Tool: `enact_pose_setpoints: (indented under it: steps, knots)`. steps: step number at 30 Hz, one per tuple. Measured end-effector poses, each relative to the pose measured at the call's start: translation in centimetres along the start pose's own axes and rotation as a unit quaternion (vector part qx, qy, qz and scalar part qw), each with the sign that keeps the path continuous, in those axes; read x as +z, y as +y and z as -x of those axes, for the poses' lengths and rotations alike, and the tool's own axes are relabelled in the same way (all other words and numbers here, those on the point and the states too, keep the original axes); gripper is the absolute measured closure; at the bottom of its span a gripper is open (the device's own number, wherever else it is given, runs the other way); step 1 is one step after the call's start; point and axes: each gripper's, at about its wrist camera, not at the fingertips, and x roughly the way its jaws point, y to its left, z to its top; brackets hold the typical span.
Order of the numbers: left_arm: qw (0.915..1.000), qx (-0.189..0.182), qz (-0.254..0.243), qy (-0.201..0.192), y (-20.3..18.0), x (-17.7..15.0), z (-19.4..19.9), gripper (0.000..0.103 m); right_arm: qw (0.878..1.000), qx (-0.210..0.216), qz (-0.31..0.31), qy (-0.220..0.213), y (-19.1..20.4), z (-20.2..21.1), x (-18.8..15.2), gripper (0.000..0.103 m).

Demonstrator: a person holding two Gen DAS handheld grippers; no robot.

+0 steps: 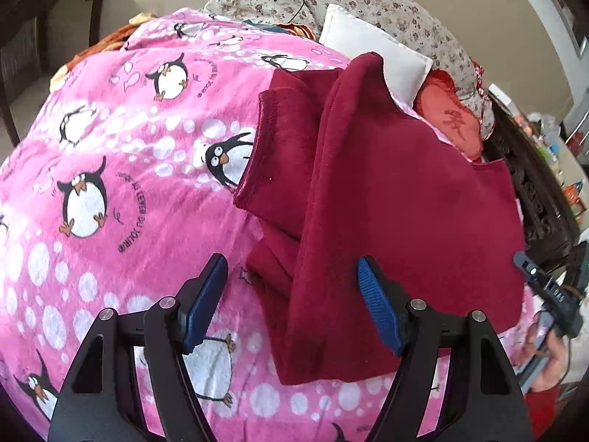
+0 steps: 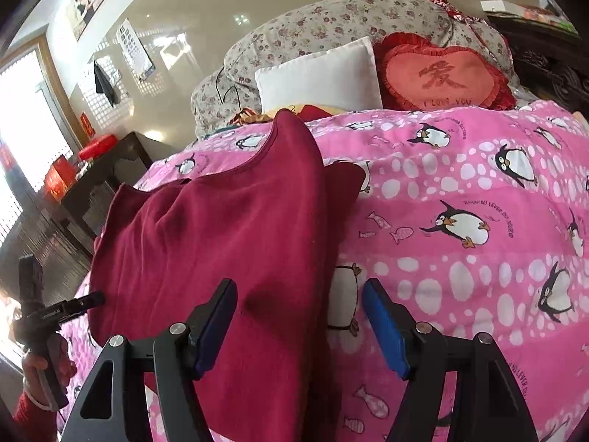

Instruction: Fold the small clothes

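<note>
A dark red top [image 1: 397, 191] lies on the pink penguin blanket [image 1: 110, 169], one side folded over the middle and a sleeve [image 1: 279, 140] sticking out to the left. My left gripper [image 1: 292, 269] hovers open over the fold's near edge, its pads off the cloth. In the right wrist view the top [image 2: 221, 235] fills the left half of the bed. My right gripper [image 2: 300, 291] stands open above the top's right edge, gripping nothing. Each view catches the other gripper at the garment's far side: the right one [image 1: 545, 287] and the left one [image 2: 62, 307], each held by a hand.
A white pillow [image 2: 320, 73], a red heart cushion [image 2: 441, 73] and floral bedding [image 2: 313, 25] are piled at the head of the bed. A dark wooden table [image 2: 110, 169] stands left of the bed. Dark carved furniture [image 1: 537, 199] runs along the other side.
</note>
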Motion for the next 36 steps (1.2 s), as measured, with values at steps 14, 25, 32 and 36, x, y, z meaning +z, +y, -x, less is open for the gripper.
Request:
enact_pose_setpoints:
  steps: [14, 25, 32, 36]
  knots:
    - [0.9997, 0.015, -0.021, 0.003, -1.5, -0.1, -2.7, 0.02, 0.998, -0.02, 0.058, 0.004, 1.6, -2.6, 0.6, 0.046]
    - [0.9947, -0.074, -0.068, 0.021, -3.0, 0.2, 2.3, 0.08, 0.994, 0.105, -0.022, -0.02, 2.1, 3.0, 1.0, 0.085]
    - [0.9894, -0.107, -0.068, 0.07, -1.5, -2.8, 6.9, 0.081, 0.989, 0.148, -0.022, 0.003, 4.0, 9.1, -1.8, 0.088]
    - [0.9924, -0.062, -0.068, 0.083, -0.1, -6.2, 6.3, 0.08, 0.996, 0.081, -0.015, 0.016, 2.5, 10.1, -4.6, 0.088]
